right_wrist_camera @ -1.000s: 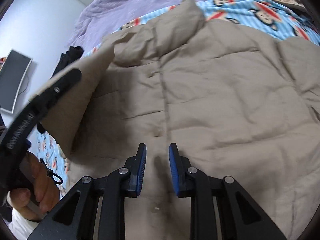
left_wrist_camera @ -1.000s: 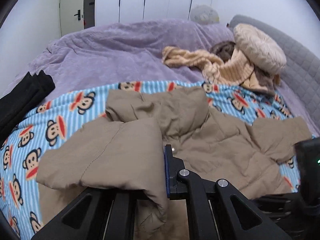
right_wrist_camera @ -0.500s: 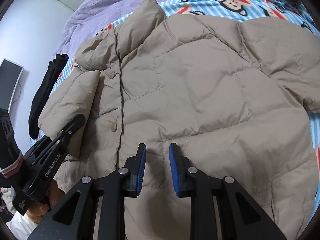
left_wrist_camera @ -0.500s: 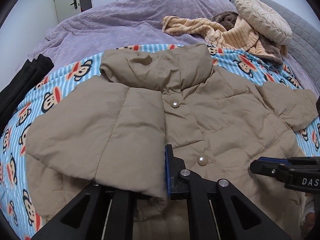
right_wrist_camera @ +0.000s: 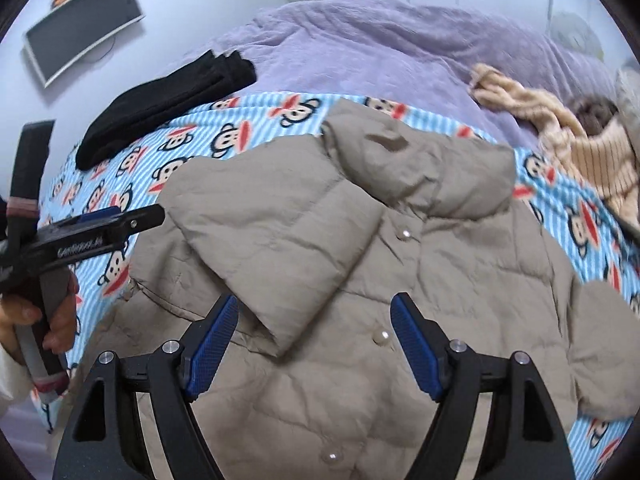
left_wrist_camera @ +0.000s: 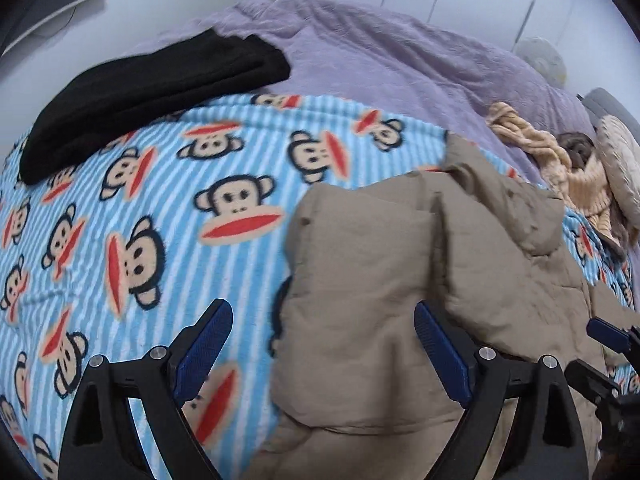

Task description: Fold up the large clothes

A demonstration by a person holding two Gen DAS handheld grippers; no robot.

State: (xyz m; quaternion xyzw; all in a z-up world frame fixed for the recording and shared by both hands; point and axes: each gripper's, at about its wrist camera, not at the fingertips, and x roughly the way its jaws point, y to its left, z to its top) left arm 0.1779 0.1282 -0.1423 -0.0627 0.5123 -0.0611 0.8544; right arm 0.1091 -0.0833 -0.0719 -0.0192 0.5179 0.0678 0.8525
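A tan puffer jacket [right_wrist_camera: 360, 280] lies front-up on the blue monkey-print blanket [right_wrist_camera: 192, 148], collar toward the far side. Its left sleeve [right_wrist_camera: 280, 248] is folded across the chest. My left gripper [left_wrist_camera: 324, 344] is open, hovering over the jacket's left edge [left_wrist_camera: 360, 272] and the blanket [left_wrist_camera: 140, 220], holding nothing. My right gripper [right_wrist_camera: 314, 336] is open above the jacket's buttoned front, with the folded sleeve's cuff between the spread fingers but not clamped. In the right wrist view the left gripper [right_wrist_camera: 120, 224] shows at the left, held by a hand [right_wrist_camera: 24, 316].
A folded black garment [left_wrist_camera: 140, 92] rests at the blanket's far left. The purple bedspread [left_wrist_camera: 380, 60] covers the bed beyond. A beige striped garment [right_wrist_camera: 580, 136] and a round cushion [left_wrist_camera: 620, 160] lie at the far right. A monitor [right_wrist_camera: 84, 20] hangs on the wall.
My left gripper let go of the sleeve, which now lies folded over the chest, and swung left. Both grippers went from shut to open. The right gripper drew back toward the hem.
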